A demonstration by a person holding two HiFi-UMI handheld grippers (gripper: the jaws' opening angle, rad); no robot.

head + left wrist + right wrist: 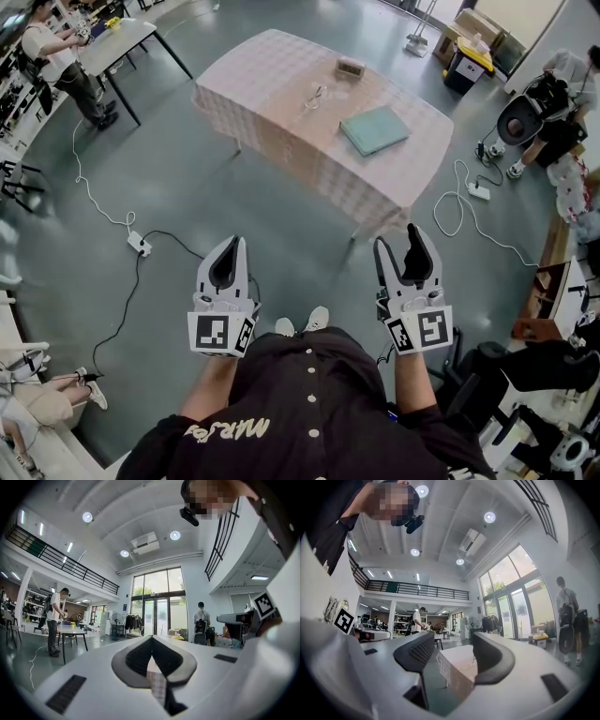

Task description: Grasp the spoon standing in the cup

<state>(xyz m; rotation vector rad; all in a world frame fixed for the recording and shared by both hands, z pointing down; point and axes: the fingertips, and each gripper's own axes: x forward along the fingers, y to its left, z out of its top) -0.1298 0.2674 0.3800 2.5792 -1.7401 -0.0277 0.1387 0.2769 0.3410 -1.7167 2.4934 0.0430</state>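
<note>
A table (281,131) under a pale checked cloth stands ahead of me across the grey floor. On it lie a teal flat book (374,128), a small brownish box (350,67) and a thin pale item (316,96). I cannot make out a cup or a spoon. Both grippers hover at waist height, well short of the table. My left gripper (234,242) (151,637) is shut with nothing in it. My right gripper (397,236) (453,637) stands open and empty, and the table's near corner (457,665) shows between its jaws.
A white power strip (139,245) and its cables trail over the floor at left. More cable and a strip (478,190) lie at right. A person (61,61) stands by a second table (117,42) at far left. A yellow-lidded bin (466,64) sits beyond the table.
</note>
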